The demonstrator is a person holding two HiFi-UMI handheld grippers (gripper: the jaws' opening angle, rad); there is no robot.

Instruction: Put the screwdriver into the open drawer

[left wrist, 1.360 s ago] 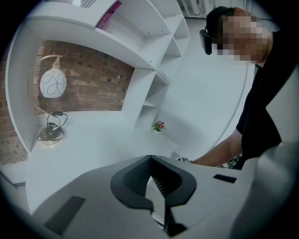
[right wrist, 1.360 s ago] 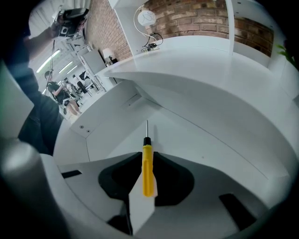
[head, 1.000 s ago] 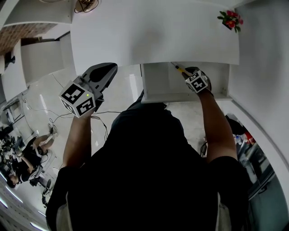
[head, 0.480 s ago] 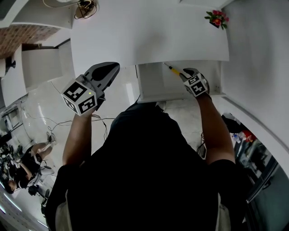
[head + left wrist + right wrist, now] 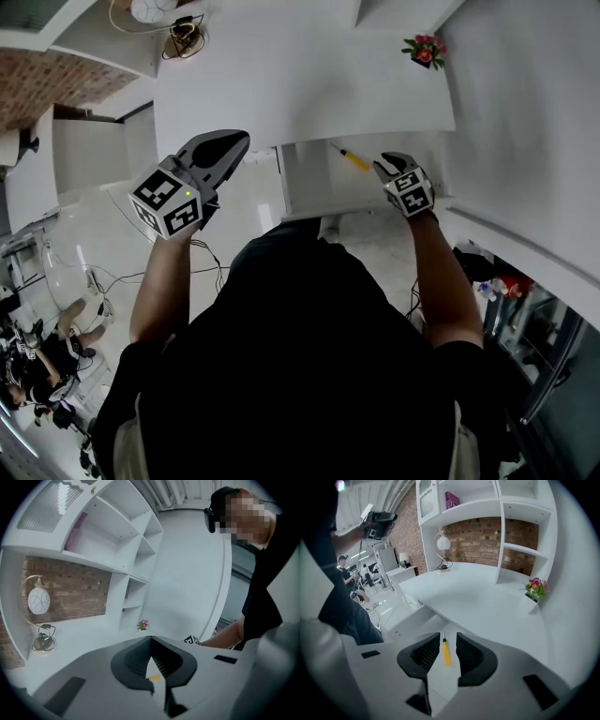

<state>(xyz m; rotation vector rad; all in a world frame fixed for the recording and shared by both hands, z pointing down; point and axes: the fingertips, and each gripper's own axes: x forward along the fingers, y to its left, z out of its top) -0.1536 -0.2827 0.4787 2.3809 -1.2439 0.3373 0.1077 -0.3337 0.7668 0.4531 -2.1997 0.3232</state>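
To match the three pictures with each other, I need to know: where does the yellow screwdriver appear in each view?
Head view: the screwdriver lies in the open drawer, above centre.
Left gripper view: only a yellow sliver low in the middle, probably it.
Right gripper view: it lies at centre, between the right gripper's parted jaws.
Shared landmark: the potted flowers.

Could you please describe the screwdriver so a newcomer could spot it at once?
Start at the white desk and find the open drawer below its front edge. The screwdriver lies on its floor, just beyond the open fingers of the right gripper, the only item seen there: yellow handle, thin metal shaft.
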